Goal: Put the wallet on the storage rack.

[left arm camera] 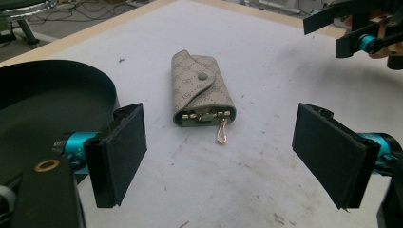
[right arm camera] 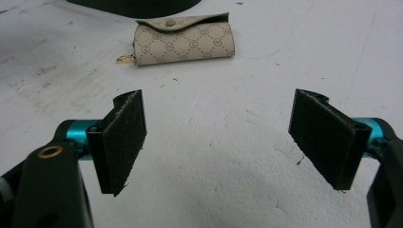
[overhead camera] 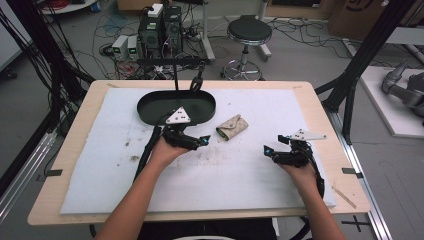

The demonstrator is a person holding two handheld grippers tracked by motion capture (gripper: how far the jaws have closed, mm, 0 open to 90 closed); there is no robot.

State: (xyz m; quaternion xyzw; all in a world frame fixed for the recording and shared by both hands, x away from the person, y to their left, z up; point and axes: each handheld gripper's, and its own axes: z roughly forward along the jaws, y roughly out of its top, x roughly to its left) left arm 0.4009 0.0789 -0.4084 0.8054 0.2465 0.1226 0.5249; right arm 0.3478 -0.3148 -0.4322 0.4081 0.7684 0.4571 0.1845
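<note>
A beige patterned key pouch (overhead camera: pixel 232 126) lies flat on the white foam mat (overhead camera: pixel 240 175), just right of a black oval tray (overhead camera: pixel 176 107). In the left gripper view the key pouch (left arm camera: pixel 201 90) shows its snap flap and a gold clip sticking out toward me. My left gripper (overhead camera: pixel 206 140) sits a short way left of the pouch, pointed at it, jaws wide open and empty (left arm camera: pixel 218 156). My right gripper (overhead camera: pixel 268 150) hovers right of the pouch, open and empty (right arm camera: pixel 216 142); the key pouch (right arm camera: pixel 184 39) lies ahead of it.
The black tray (left arm camera: pixel 43 102) is close by my left gripper's left jaw. The mat has dirty smudges near its middle. The wooden table edge (overhead camera: pixel 200 216) frames the mat. A stool (overhead camera: pixel 248 32), computers and cables stand on the floor beyond the table.
</note>
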